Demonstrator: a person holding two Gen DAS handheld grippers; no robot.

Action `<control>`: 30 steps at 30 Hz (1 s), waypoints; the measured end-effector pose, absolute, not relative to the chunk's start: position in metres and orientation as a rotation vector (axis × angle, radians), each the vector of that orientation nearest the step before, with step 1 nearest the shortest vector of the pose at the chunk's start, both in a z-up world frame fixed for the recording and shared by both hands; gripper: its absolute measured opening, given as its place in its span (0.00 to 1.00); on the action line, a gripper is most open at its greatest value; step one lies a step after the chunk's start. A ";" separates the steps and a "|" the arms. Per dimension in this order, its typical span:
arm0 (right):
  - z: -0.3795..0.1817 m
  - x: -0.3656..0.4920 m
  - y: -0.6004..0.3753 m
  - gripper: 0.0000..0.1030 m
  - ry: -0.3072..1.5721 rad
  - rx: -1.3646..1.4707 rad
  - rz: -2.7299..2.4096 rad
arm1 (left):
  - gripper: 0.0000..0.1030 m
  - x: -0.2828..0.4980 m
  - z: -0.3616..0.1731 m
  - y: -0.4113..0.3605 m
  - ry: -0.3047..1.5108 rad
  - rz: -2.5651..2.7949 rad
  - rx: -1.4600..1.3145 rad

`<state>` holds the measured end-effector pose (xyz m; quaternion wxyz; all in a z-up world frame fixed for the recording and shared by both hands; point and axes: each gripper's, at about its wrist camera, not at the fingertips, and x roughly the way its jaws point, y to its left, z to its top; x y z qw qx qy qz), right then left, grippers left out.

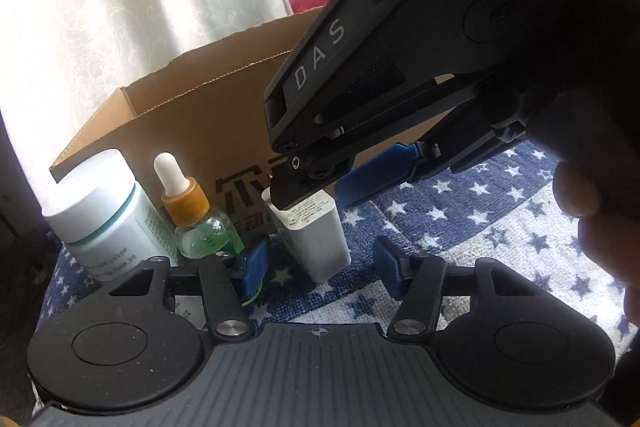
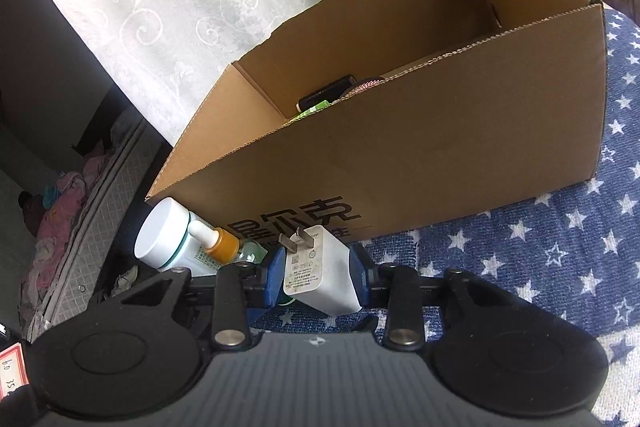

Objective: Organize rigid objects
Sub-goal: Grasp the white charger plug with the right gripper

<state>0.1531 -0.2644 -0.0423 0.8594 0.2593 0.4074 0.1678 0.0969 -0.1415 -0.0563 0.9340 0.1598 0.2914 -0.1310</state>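
- Our right gripper (image 2: pixel 316 277) has its blue fingers (image 2: pixel 269 279) pinching the white rectangular plastic wall charger (image 2: pixel 320 275), one pad on each broad side. The charger sits tilted between them, metal prongs pointing up and away toward the box.
- In the left wrist view, one blue right finger (image 1: pixel 374 173) hangs free beside the charger (image 1: pixel 316 231), whose base looks to be on or just above the cloth. We cannot tell whether it has left the cloth.
- Our left gripper (image 1: pixel 320 267) has its fingers spread, nothing between them. The charger stands just beyond the gap. We judge it is waiting there, out of the right one's way.
- The open brown corrugated cardboard box (image 2: pixel 460 131) with black printed characters stands just beyond the right fingers. A dark cylindrical item (image 2: pixel 326 93) and something green already lie inside. We judge it the collecting place, hence the side grip that leaves the charger free to be lifted over the near wall.
- To the left of the right fingers, against the box wall: a white cylindrical plastic jar with a teal band (image 1: pixel 96 215), and a small clear glass dropper bottle with amber collar and white bulb (image 1: pixel 192 215). Both upright, neither held; likely next in line.
- Everything rests on a blue cloth with white stars (image 2: pixel 540 267). It is soft, so standing items may tip if nudged.
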 end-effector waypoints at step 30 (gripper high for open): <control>0.014 0.109 -0.273 0.27 0.743 0.557 0.391 | 0.32 0.039 0.008 -0.136 0.483 -0.267 0.341</control>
